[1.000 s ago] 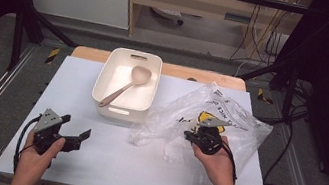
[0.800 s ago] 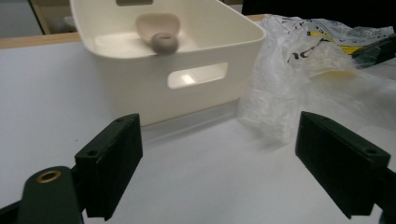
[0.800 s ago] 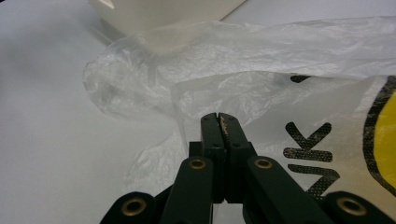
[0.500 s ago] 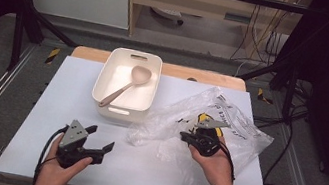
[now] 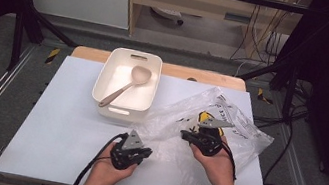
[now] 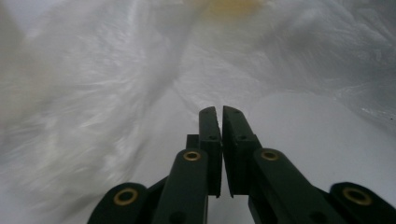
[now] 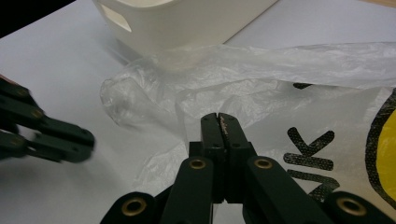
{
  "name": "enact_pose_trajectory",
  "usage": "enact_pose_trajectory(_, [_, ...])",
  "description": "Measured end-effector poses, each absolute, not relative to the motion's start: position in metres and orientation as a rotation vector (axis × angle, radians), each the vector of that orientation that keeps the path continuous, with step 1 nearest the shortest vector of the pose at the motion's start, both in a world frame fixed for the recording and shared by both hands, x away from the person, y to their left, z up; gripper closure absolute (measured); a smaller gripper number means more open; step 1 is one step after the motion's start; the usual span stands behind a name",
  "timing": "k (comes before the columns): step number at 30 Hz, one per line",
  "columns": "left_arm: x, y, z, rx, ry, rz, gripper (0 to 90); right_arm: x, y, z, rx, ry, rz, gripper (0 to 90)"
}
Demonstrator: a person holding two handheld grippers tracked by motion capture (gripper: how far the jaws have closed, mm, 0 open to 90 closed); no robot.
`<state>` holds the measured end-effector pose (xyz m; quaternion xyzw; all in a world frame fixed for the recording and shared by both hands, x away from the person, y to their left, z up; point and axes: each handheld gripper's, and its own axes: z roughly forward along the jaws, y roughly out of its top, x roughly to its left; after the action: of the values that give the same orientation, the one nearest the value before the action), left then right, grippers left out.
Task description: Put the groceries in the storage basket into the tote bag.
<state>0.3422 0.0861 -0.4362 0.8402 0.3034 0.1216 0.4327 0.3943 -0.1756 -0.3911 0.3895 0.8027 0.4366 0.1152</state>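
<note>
- At lower centre of the high view: the left gripper [image 5: 142,152], held in the person's left hand [image 5: 105,174]; its jaws have just been closing and now stand nearly together at the near edge of the clear plastic bag [image 5: 207,130] — whether film is caught between them cannot be told.
- Right of centre: the right gripper [image 5: 184,135], jaws closed, pinching the bag's film.
- Upper centre: a cream tub [image 5: 121,110] holding a ladle [image 5: 125,87], touching the bag on the white table [image 5: 56,120].

The left tool [image 5: 142,153] has crossed the table to the plastic bag [image 5: 229,118], its jaws just closing.
</note>
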Motion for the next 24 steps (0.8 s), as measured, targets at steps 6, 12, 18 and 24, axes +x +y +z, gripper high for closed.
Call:
enact_pose_trajectory(6, [0.356,0.056,-0.443,2.124,0.721,0.267,90.0,0.396,-0.178,-0.392,1.161,2.353,1.291,90.0])
enact_pose_trajectory(12, [0.367,0.038,-0.450,2.229,0.675,0.331,90.0,0.398,-0.181,-0.390,1.168,2.333,1.312,90.0])
enact_pose_trajectory(18, [0.366,0.031,-0.455,2.250,0.657,0.328,90.0,0.398,-0.192,-0.380,1.201,2.268,1.366,90.0])
enact_pose_trajectory(24, [0.367,0.032,-0.456,2.246,0.651,0.327,90.0,0.398,-0.211,-0.366,1.236,2.178,1.425,90.0])
